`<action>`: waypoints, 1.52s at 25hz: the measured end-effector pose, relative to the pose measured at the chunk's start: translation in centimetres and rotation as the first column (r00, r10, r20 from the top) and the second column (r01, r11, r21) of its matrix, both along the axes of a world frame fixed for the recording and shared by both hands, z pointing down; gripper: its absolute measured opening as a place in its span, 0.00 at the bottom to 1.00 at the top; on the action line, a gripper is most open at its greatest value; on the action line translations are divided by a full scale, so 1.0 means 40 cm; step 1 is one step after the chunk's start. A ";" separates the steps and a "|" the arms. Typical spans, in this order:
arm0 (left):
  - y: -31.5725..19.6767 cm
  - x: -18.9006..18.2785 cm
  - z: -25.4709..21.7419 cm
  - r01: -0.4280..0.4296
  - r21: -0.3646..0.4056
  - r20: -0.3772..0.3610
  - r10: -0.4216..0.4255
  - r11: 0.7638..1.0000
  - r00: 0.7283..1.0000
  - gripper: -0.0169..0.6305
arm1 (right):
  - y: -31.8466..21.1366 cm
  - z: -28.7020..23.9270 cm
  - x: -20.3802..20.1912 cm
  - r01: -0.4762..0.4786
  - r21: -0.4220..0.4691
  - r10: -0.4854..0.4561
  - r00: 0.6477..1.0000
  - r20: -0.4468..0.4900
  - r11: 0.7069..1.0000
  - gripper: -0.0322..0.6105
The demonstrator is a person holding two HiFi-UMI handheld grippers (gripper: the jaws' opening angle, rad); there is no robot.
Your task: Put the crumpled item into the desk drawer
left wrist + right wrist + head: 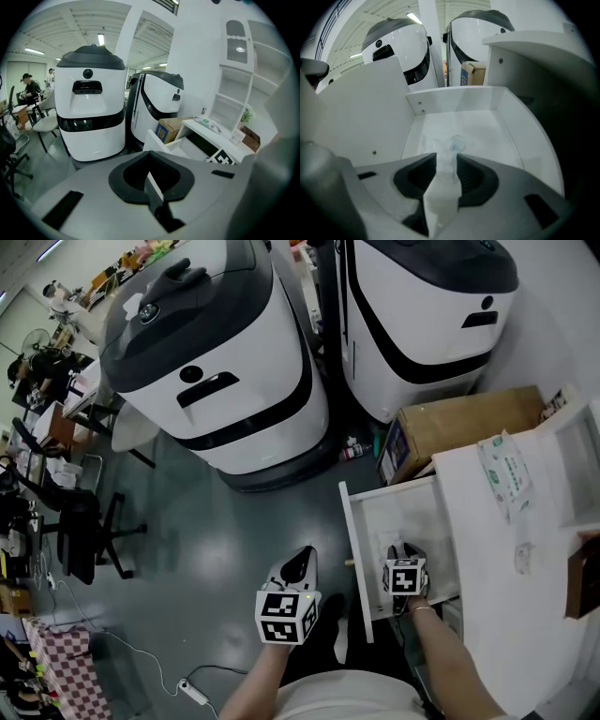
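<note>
Nearest the head camera, the left gripper [302,561] hangs over the floor just left of the open desk drawer [373,521]. Its jaws are closed together with nothing between them. It takes no part in the placement.

To its right, the right gripper [446,161] points steeply down into the drawer. Its jaws stand at their widest. The crumpled item [446,177], a pale, translucent wad, stands in the gap between them, and its far end rests on the white drawer floor. The wad fills the gap from side to side. It appears loose there rather than pinched.

Step in hand: release of the item inside the drawer. Placement is judged nearly complete, because the item already lies within the drawer walls.

Next move, as a judgement:
1. Lift the right gripper straight back out, so that the wad does not cling to a pad and follow it.
2. Confirm that the item lies below the drawer rim.
3. Push the drawer front toward the desk [511,615] if closing is required.
</note>
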State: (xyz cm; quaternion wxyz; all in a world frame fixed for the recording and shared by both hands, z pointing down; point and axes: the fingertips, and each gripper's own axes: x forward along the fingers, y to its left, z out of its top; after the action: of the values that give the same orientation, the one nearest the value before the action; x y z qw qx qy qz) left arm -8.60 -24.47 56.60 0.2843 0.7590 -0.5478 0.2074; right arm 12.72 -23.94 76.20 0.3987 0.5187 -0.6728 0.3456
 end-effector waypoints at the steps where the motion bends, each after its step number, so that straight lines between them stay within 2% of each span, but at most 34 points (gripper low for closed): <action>1: -0.001 0.004 0.000 -0.006 0.002 -0.001 0.006 1.000 1.000 0.01 | -0.003 -0.012 0.003 -0.011 0.016 0.011 1.000 0.001 1.000 0.24; 8: -0.007 0.036 -0.013 -0.041 0.029 -0.021 0.042 0.999 0.999 0.01 | -0.030 -0.134 0.021 -0.089 0.154 0.082 0.995 0.053 0.984 0.23; 14: -0.011 0.057 -0.035 -0.069 0.065 -0.030 0.072 0.995 0.997 0.01 | -0.054 -0.283 0.010 -0.117 0.303 0.083 0.989 0.125 0.946 0.23; 20: -0.009 0.066 -0.062 -0.089 0.103 -0.031 0.093 0.991 0.995 0.01 | -0.047 -0.448 -0.004 -0.158 0.434 0.074 0.976 0.206 0.887 0.23; 28: -0.008 0.078 -0.102 -0.121 0.163 -0.032 0.127 0.979 0.991 0.01 | 0.000 -0.639 0.018 -0.235 0.578 0.083 0.957 0.278 0.781 0.20; 35: 0.011 0.102 -0.121 -0.173 0.192 -0.032 0.183 0.966 0.983 0.01 | 0.067 -0.742 0.037 -0.284 0.636 0.098 0.945 0.311 0.718 0.20; 38: 0.019 0.110 -0.130 -0.190 0.206 -0.028 0.200 0.960 0.979 0.01 | 0.100 -0.768 0.041 -0.301 0.645 0.109 0.941 0.320 0.702 0.19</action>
State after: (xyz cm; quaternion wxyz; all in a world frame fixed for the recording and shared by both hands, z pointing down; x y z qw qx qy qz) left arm -4.20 -23.71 51.38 0.1972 0.8391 -0.4814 0.1592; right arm 14.36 -19.93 45.48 0.0465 0.6516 -0.7355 0.1794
